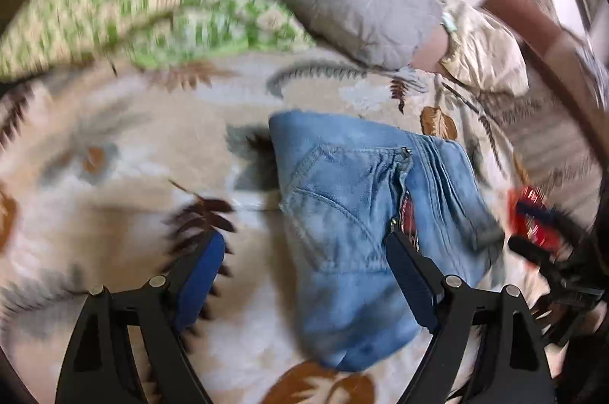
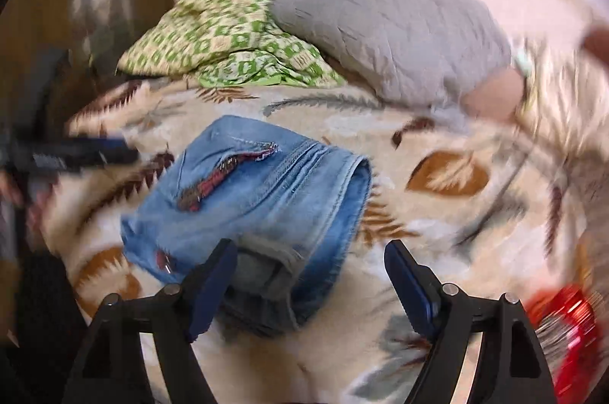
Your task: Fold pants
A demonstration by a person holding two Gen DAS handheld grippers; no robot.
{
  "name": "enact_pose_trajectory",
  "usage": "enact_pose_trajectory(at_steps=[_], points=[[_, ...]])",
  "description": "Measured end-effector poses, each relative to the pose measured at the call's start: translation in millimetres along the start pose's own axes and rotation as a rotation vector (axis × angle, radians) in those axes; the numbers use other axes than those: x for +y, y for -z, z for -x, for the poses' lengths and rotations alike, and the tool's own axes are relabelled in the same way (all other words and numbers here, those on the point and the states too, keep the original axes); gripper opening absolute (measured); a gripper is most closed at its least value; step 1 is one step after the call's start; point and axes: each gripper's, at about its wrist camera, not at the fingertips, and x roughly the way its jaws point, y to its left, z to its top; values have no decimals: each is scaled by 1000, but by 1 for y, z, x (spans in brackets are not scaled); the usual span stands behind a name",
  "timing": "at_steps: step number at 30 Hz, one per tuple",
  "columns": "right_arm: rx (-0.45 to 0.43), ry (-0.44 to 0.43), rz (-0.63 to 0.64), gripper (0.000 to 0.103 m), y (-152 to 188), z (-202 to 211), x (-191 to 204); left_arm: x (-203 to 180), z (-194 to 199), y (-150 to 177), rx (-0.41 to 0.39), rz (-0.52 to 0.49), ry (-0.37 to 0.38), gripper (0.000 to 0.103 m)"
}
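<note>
Left gripper (image 1: 304,251) jaws wide, empty, above folded pants (image 1: 365,221); right gripper (image 2: 310,263) likewise.

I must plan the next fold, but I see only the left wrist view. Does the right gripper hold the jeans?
Observer: No. The right gripper is open and holds nothing; the jeans lie folded on the blanket.
Operator: Where is it over them?
Observer: One finger is over the jeans' near edge, where a grey inner layer shows; the other is over bare blanket.
Operator: Any open end?
Observer: Yes, an open rounded end faces right in the right wrist view.
</note>
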Motion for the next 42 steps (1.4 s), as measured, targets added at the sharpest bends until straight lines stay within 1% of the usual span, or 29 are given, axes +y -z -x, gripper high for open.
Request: enact_pose_trajectory(at_steps=[2,4,5,6,7,9,10,11,13,17,18,19,20,21,22,23,24,25,26,27,28,29,31,33,35,36,38,40,42], points=[[69,-100,-150,82,-3,-22,-15,4,-23,0,69,58,31,87],[137,-127,-235,82,0,-42,-24,2,-41,4,132,63,39,87],[157,-130,-254,82,3,-48,-26,1,-46,7,141,56,46,87],[169,-145,-272,79,5,-53,-27,-1,-49,9,143,50,59,87],[170,-174,-280,69,8,-57,-28,-1,-49,11,138,48,65,87],[168,-182,-260,58,11,-59,-26,0,-49,14,132,39,76,85],[165,-171,-243,50,12,-60,-25,-1,-50,16,137,24,68,79],[164,-152,-217,49,13,-61,-22,-2,-53,18,143,-4,69,76],[170,-125,-180,49,16,-64,-19,-1,-54,23,137,-25,71,75],[180,-140,-218,49,23,-71,-26,-3,-54,22,130,-20,61,76],[179,-141,-223,52,23,-70,-27,-5,-51,20,124,-22,44,79],[174,-137,-228,63,22,-68,-28,-9,-44,19,112,-19,18,83],[172,-127,-238,69,20,-64,-28,-11,-31,19,91,-7,-28,84],[169,-112,-256,79,19,-57,-30,-17,-17,17,55,1,-73,87],[160,-105,-287,88,16,-42,-31,-24,-2,16,11,-10,-107,101],[148,-97,-306,95,12,-30,-31,-40,23,17,-72,-55,-167,103],[124,-84,-311,103,9,-15,-28,-60,50,23,-192,-128,-254,103],[43,-33,-295,103,5,15,-21,-76,67,30,-284,-188,-327,103],[-14,31,-272,103,3,35,-13,-94,85,40,-375,-242,-421,103],[-53,108,-245,103,2,52,-5,-107,98,48,-421,-270,-478,103],[-88,207,-211,103,2,70,7,-115,108,55,-436,-275,-480,103],[-125,282,-192,103,3,84,16,-118,114,60,-432,-264,-459,103],[-181,377,-188,103,11,102,31,-121,118,74,-384,-219,-393,103],[-176,389,-206,103,19,107,40,-125,111,87,-331,-212,-353,103],[-149,359,-239,103,37,106,47,-130,105,97,-305,-204,-359,103],[-142,355,-247,103,45,103,50,-130,104,103,-301,-197,-358,103],[-86,365,-247,103,61,93,53,-128,99,112,-278,-179,-360,103],[-47,361,-266,103,71,83,54,-125,97,115,-255,-167,-359,103],[-30,347,-284,103,78,83,52,-122,101,117,-258,-152,-361,103]])
